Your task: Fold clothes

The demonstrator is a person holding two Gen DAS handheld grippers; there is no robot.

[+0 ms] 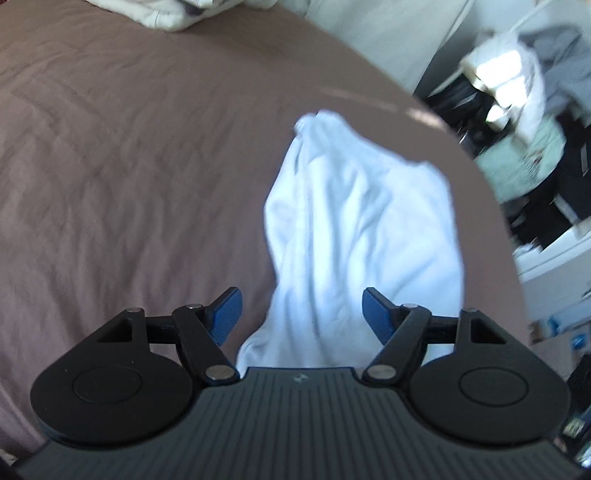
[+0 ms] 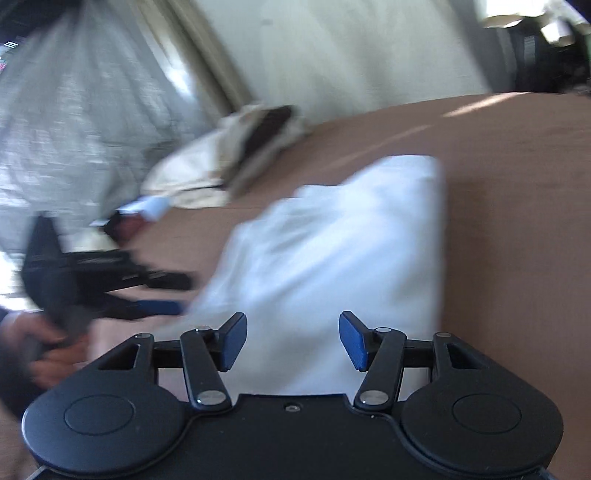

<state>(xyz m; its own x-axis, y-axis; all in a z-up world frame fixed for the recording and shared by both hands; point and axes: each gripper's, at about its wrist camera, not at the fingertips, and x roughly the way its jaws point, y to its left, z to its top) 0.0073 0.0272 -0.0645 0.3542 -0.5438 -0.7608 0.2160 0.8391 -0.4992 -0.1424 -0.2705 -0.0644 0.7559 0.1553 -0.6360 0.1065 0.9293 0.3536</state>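
Note:
A white garment (image 1: 354,236) lies bunched and rumpled on the brown bed cover (image 1: 129,166). My left gripper (image 1: 302,318) hovers over its near end, open, blue pads wide apart with nothing clamped. In the right wrist view the same white garment (image 2: 332,258) stretches away on the bed, blurred by motion. My right gripper (image 2: 293,341) is open above its near edge, with cloth showing between the pads but not pinched. The left gripper (image 2: 159,295) appears there at the left, held by a person's hand (image 2: 48,350), its blue tip at the garment's edge.
A cream pile of bedding (image 1: 166,14) sits at the far end of the bed, seen also as the cream pile (image 2: 221,166) near the wall. Beyond the bed's right edge stands cluttered furniture with clothes (image 1: 535,110). A grey patterned curtain (image 2: 74,110) hangs on the left.

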